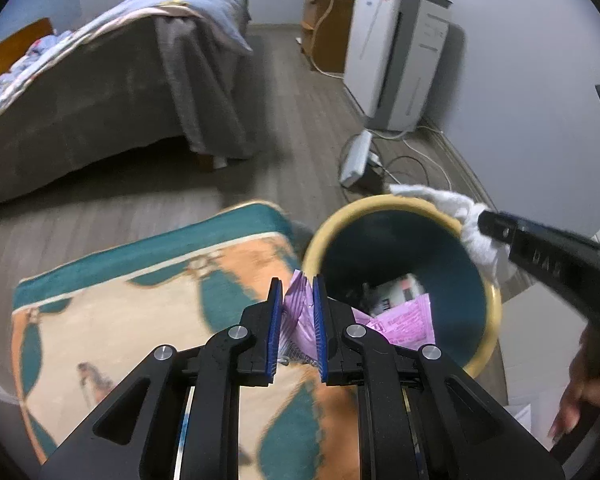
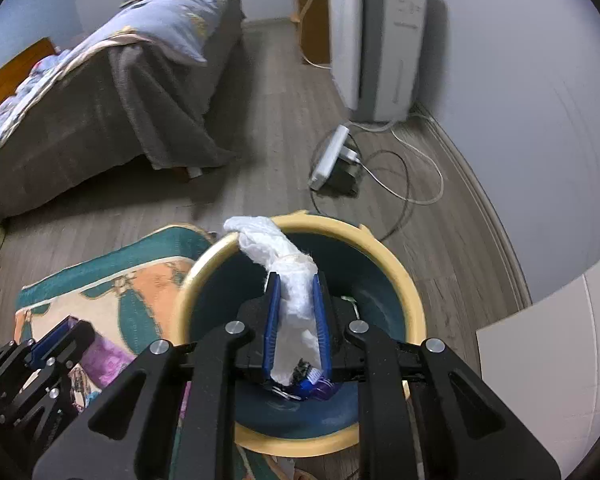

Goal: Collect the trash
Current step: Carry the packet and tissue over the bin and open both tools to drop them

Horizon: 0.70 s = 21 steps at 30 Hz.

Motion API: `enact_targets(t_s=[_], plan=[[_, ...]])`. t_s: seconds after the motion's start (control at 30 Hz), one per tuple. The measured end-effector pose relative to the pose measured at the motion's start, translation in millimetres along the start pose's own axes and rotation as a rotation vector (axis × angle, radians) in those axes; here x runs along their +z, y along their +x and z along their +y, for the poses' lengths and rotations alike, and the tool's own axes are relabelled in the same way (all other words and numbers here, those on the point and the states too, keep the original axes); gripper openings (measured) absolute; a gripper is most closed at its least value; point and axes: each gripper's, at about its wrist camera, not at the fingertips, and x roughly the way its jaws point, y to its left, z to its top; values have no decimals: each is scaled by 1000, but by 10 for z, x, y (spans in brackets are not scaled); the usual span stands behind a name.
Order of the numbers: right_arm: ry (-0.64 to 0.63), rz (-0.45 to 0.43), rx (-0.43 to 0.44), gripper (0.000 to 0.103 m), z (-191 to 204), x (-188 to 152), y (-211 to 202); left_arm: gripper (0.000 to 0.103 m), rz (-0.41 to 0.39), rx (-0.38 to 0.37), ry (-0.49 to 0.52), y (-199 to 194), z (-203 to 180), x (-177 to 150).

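Note:
A round bin with a cream rim (image 1: 380, 202) and a dark teal inside stands on the floor by a rug; it also shows in the right wrist view (image 2: 324, 222). My left gripper (image 1: 297, 286) is shut on a purple wrapper (image 1: 298, 312) just left of the bin's rim; the wrapper's far end hangs over the bin's mouth. My right gripper (image 2: 294, 282) is shut on a white crumpled tissue (image 2: 288, 264) above the bin's mouth. The tissue drapes over the far rim. Paper and wrappers lie in the bin's bottom (image 1: 396, 292).
A patterned teal and orange rug (image 1: 140, 300) lies left of the bin. A bed (image 1: 100, 92) with grey covers stands behind. A white appliance (image 1: 396, 56), a power strip (image 1: 356, 158) and loose cables lie by the right wall.

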Motion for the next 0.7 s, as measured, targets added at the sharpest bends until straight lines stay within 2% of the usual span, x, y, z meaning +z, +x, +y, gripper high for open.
enact_targets(t_s=[0.33,0.47,0.53,0.6,0.63,0.7], plan=[[61,24,-49,16,-286,-20,119,17,-8,-19,73,324,-400,150],[73,27,-57,19,-301,-8,142,23,-28,-42,93,342,-485,182],[82,32,-56,20,-303,-4,159,31,-35,-59,101,337,-506,181],[84,41,-59,27,-295,-10,180,47,-49,-72,111,316,-520,172],[84,43,-60,32,-285,-6,184,50,-57,-74,116,307,-519,168],[82,41,-64,35,-269,-2,176,56,-67,-76,126,291,-515,146]])
